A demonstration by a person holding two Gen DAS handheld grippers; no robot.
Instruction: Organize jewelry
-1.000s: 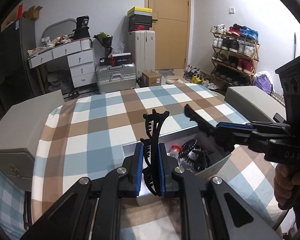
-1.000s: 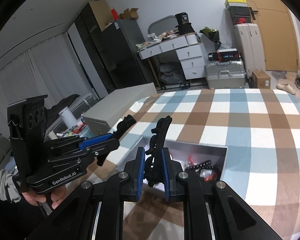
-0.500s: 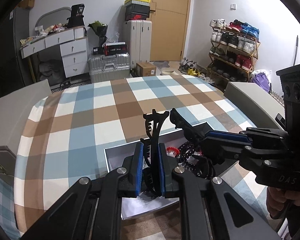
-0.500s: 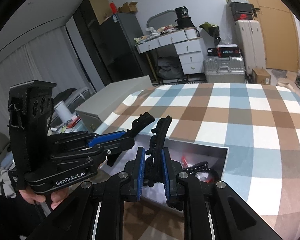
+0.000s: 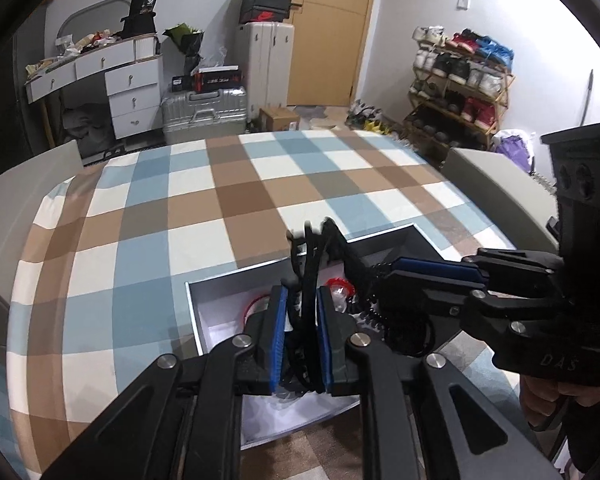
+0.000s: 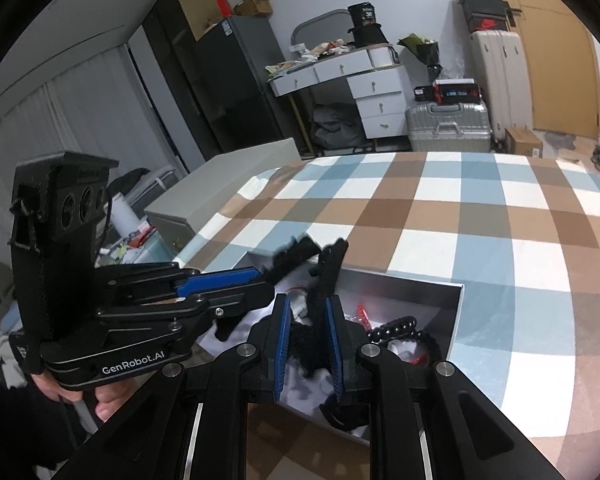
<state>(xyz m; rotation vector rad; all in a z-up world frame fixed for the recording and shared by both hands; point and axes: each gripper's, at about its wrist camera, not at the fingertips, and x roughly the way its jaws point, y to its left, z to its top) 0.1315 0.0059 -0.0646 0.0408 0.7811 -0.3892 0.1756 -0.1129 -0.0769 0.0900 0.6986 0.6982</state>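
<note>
Hair clip (image 5: 306, 280) upright, pointing away.

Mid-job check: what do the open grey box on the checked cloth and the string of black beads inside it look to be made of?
Open grey box: probably rigid cardboard with a matte grey outside and white lining; thin, straight, sharp-cornered walls suggest it. String of black beads: glossy round beads showing small highlights, so polished stone, glass or plastic; the pictures cannot settle which.

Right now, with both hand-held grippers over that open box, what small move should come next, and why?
Probably open the right hand-held gripper and dip toward the black bead bracelet. It and the left hand-held gripper hover shut above the box, apparently empty, and the bracelet lies exposed inside.
</note>
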